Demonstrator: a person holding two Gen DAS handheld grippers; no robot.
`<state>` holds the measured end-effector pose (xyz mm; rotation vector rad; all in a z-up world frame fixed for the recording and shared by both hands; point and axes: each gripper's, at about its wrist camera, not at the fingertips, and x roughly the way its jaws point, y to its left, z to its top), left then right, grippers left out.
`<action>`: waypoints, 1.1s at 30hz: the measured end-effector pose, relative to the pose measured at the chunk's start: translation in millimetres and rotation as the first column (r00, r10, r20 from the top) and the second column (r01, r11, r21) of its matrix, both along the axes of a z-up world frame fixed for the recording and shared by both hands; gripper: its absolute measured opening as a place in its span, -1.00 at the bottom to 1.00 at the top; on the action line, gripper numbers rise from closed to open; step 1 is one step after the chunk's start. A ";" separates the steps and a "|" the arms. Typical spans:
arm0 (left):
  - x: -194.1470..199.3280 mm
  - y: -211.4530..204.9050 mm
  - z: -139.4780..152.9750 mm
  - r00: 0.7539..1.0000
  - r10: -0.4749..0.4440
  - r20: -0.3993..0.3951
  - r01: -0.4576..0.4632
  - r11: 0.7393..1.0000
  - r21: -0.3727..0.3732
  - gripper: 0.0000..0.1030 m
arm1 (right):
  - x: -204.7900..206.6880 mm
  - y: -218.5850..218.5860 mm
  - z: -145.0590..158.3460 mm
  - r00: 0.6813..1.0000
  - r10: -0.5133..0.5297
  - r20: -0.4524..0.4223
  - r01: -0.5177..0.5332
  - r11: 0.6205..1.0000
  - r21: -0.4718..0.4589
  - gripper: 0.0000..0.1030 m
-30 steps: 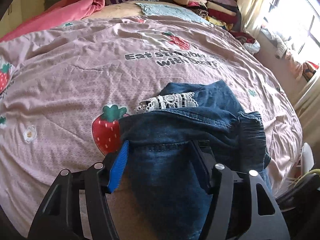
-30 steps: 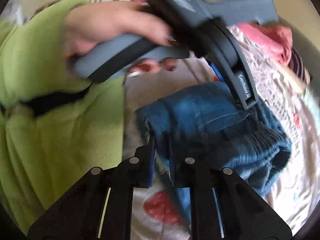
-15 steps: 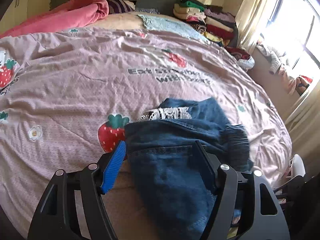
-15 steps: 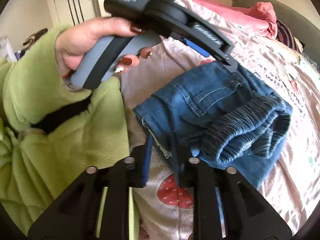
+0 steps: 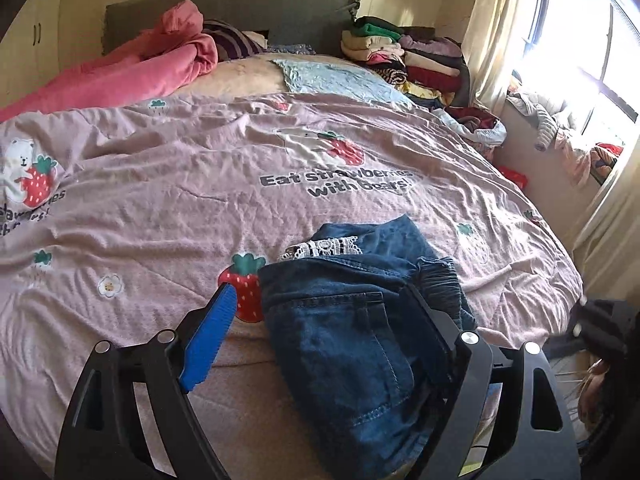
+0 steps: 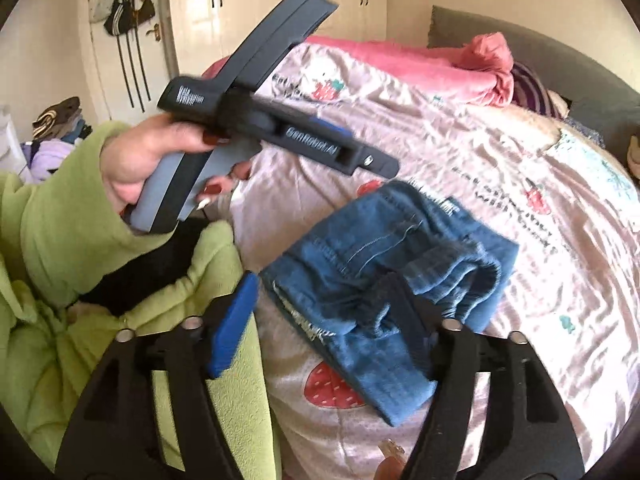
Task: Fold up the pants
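Observation:
The blue denim pants [image 5: 352, 308] lie folded in a compact bundle on the pink strawberry bedspread [image 5: 160, 200], with a white lace trim at the far edge. My left gripper [image 5: 320, 300] is open and held above the near end of the bundle, apart from it. The pants also show in the right wrist view [image 6: 384, 264]. My right gripper [image 6: 320, 292] is open, its jaws spread above the bundle's near edge and holding nothing. The left gripper tool [image 6: 280, 136] shows there in a hand, raised above the bed.
A pink blanket [image 5: 132, 68] lies at the headboard. A stack of folded clothes [image 5: 404, 56] sits at the far right of the bed. A window and curtain are on the right. The person's green sleeve [image 6: 72, 232] fills the left of the right wrist view.
My right gripper has opened and let go of the pants' edge. My left gripper has lifted up and back from the bundle, which now rests on the bed.

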<state>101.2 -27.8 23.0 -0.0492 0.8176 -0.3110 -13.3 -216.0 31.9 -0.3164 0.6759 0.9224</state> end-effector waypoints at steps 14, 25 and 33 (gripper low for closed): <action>-19.9 16.1 14.9 0.998 0.056 0.031 -0.056 0.998 0.007 0.91 | 13.8 -26.1 29.0 0.984 -0.161 0.070 0.155 0.984 0.093 0.66; -35.2 13.3 14.5 0.997 0.064 0.034 -0.066 0.996 0.059 0.91 | 25.3 -44.3 35.2 0.954 -0.290 0.073 0.280 0.952 0.127 0.76; -35.6 10.6 10.0 0.997 0.068 0.029 -0.070 0.994 0.083 0.91 | 39.0 -54.7 28.1 0.926 -0.375 0.040 0.367 0.922 0.125 0.77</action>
